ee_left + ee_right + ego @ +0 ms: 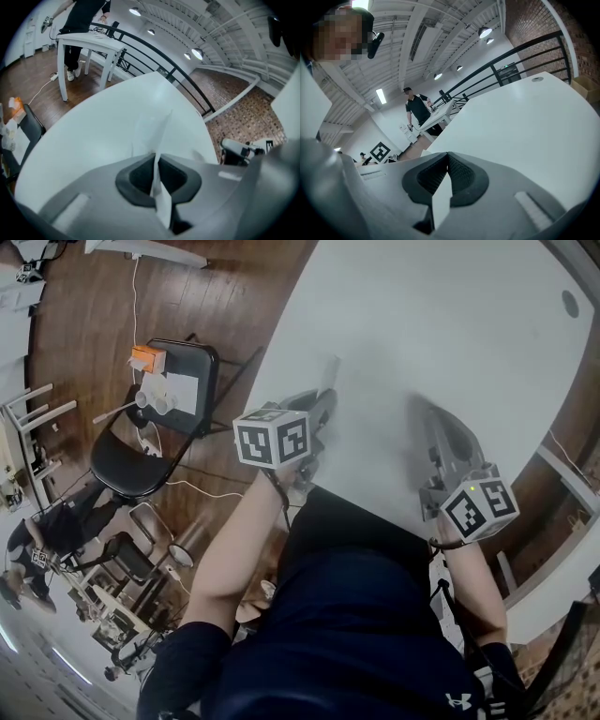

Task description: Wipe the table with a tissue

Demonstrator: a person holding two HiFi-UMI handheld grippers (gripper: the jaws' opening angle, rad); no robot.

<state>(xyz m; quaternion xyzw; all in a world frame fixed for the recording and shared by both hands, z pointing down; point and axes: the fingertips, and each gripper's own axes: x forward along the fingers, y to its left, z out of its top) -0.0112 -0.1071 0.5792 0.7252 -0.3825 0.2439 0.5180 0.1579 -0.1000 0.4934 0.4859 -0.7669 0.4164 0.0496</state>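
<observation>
Tissue (158, 133): thin white sheet seen edge-on, pinched between the closed jaws of the left gripper (154, 161), with its free end standing out ahead over the white table (89, 140). In the head view the tissue (330, 371) shows as a pale strip at centre frame, just beyond the left gripper (322, 404). Whether it touches the tabletop cannot be told, as its outline is faint against the white surface. Left forearm (230, 554) is bare and reaches from lower centre up to the table's near edge. Right gripper (436, 427) sits at centre right over the table (450, 324), pointing up-frame, well apart from the left. In its own view the right gripper (447, 157) has its jaws meeting at the tips, nothing held. Black chair (141, 460) stands at left on the wood floor (234, 296), an orange box (148, 358) at upper left. A person (417, 108) stands in the far background
</observation>
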